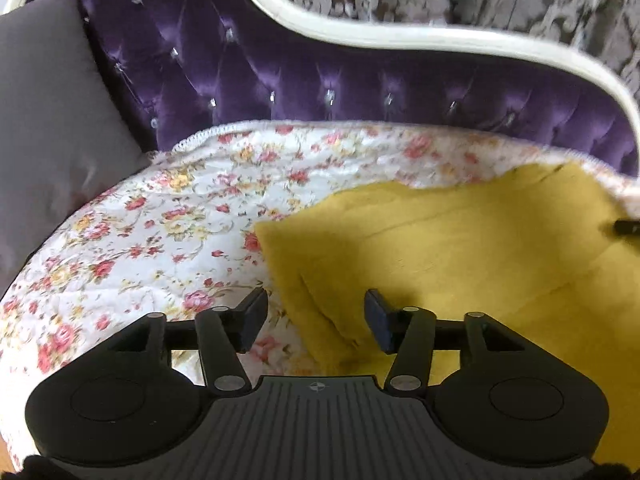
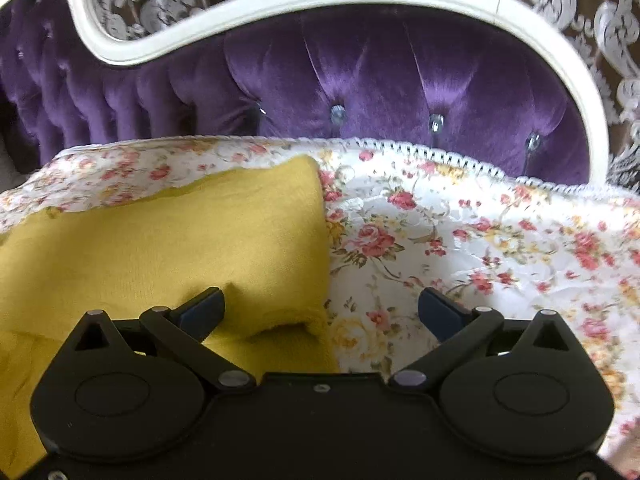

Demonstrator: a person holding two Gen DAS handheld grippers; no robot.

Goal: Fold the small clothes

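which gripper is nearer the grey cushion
Left. The grey cushion appears only in the left wrist view, off to the left beyond the open left gripper. The open right gripper is at the yellow garment's right edge, with no cushion in its view.

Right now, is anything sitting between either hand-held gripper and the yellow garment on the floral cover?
Nothing visible. The left hand-held gripper and right hand-held gripper are both open at opposite edges of the yellow garment, which lies on the floral quilted cover. No other object lies on or against it.
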